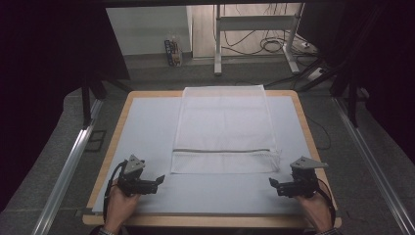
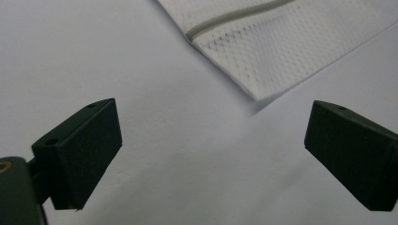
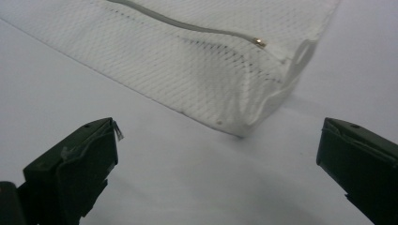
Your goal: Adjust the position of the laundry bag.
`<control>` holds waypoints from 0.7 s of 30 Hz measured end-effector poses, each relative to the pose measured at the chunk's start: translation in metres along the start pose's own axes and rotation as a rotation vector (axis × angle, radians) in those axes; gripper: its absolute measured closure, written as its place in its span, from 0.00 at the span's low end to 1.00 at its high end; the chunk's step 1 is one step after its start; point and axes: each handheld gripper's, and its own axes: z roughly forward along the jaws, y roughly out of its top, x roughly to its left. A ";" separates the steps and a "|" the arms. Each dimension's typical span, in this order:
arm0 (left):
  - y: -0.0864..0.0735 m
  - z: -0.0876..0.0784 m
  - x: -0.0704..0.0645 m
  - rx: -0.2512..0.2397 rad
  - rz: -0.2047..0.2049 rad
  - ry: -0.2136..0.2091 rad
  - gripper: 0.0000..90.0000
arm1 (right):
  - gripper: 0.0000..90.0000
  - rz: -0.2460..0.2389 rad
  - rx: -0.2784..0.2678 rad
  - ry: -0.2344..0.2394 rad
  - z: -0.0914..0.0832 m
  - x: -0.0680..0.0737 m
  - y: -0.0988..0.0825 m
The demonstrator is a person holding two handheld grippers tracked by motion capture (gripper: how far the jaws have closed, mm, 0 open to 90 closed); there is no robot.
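At the near edge of the bench (image 1: 147,117), the left claw (image 1: 159,179) and right claw (image 1: 272,182) rest released, holding nothing. Just beyond, the mesh bag (image 1: 222,129) lies flat. Pinching its thin corners could fail: jaws may scrape the sheet or bunch the mesh.

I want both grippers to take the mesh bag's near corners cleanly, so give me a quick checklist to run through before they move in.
1. Left gripper jaws open, nothing between them: ok.
2. Right gripper jaws open, nothing between them: ok.
3. Mesh bag lies flat on the table: ok.
4. Near left corner flat and free: ok.
5. Near right corner flat: not ok, it bulges.
6. Zipper fully closed: cannot tell.
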 end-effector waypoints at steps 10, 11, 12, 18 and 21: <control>0.002 0.004 -0.004 0.044 0.011 -0.010 0.07 | 0.00 -0.001 -0.009 0.026 0.000 -0.001 0.001; 0.002 0.005 -0.004 0.052 0.012 -0.013 0.06 | 0.00 0.003 -0.004 0.026 0.001 -0.002 0.001; 0.002 0.006 -0.004 0.056 0.012 -0.015 0.06 | 0.00 0.006 -0.002 0.027 0.001 -0.002 0.001; 0.001 0.009 -0.004 0.076 0.006 -0.010 0.04 | 0.00 -0.001 0.011 0.033 0.004 0.000 0.001; 0.001 0.009 -0.003 0.081 0.007 -0.008 0.04 | 0.00 -0.005 0.010 0.031 0.004 0.000 0.001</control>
